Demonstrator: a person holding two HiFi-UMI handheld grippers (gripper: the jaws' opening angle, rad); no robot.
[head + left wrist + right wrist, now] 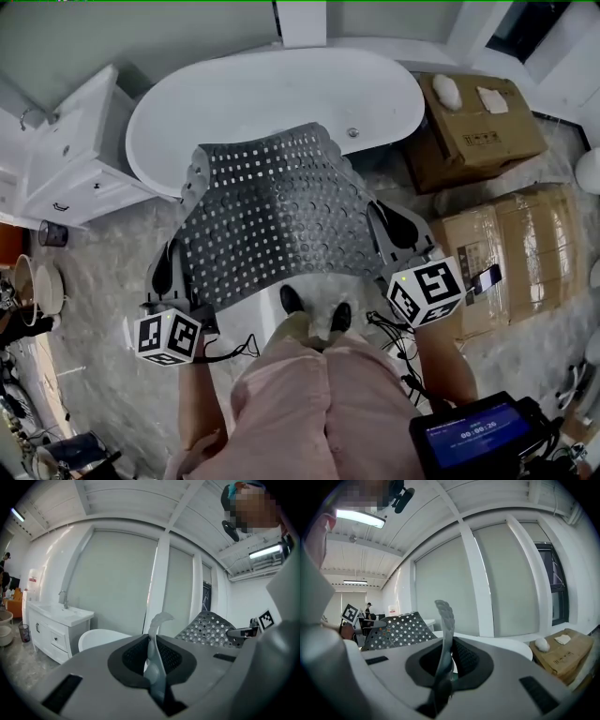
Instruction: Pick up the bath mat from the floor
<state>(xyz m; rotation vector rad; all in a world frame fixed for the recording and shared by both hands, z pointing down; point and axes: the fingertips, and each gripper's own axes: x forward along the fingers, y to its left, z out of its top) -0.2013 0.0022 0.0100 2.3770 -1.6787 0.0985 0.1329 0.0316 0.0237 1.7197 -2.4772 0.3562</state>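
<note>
The grey perforated bath mat [272,220] hangs clear of the floor [103,309], stretched between the two grippers above the person's shoes [292,300]. The left gripper [152,663] has its jaws pressed together on the mat's left edge, and the right gripper [443,667] pinches the right edge the same way. Just beyond the mat's far edge stands a white bathtub [272,103], with a white vanity cabinet [70,155] to its left and cardboard boxes [478,127] to its right.

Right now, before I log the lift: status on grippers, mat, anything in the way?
Both shut on bath mat edge: left gripper, right gripper. Mat held up, spread between them. Ahead: bathtub.
</note>
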